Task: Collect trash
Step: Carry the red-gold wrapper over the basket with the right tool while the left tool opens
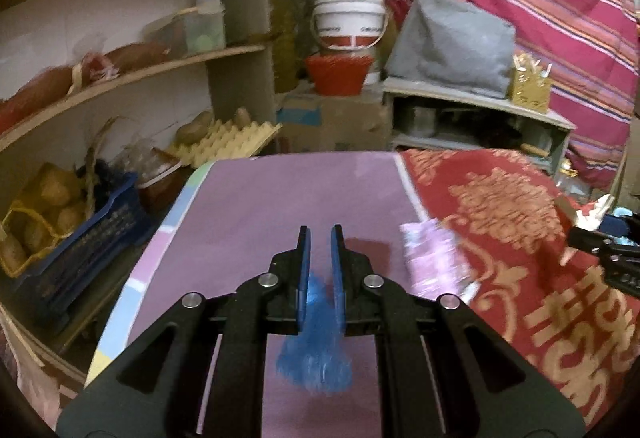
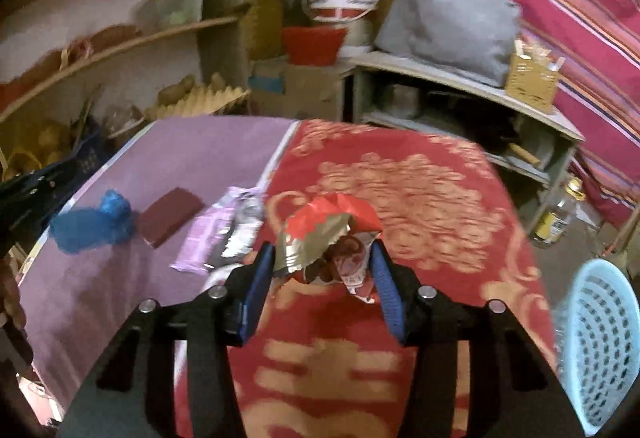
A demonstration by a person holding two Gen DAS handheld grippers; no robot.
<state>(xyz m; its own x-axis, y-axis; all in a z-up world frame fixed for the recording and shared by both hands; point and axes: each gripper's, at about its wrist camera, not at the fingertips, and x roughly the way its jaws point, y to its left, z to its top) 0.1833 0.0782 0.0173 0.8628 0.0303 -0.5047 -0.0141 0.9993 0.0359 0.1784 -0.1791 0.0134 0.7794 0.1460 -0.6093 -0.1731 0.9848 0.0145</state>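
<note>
My left gripper (image 1: 320,234) is shut on a crumpled blue plastic bag (image 1: 316,350), which hangs down between its blue pads over the purple mat (image 1: 280,198). In the right wrist view the same bag (image 2: 92,222) shows at the left, beside the left gripper (image 2: 24,194). My right gripper (image 2: 322,250) is shut on a crumpled red and gold snack wrapper (image 2: 332,222), held just above the red patterned blanket (image 2: 420,198). A pink wrapper (image 2: 212,234) and a dark red block (image 2: 170,216) lie on the mat between the two grippers.
A light blue perforated basket (image 2: 604,350) stands at the lower right, off the blanket's edge. A glass bottle (image 2: 560,214) is on the floor by a grey shelf unit (image 2: 480,86). Crowded wooden shelves (image 1: 120,78) and a blue crate (image 1: 80,238) line the left side.
</note>
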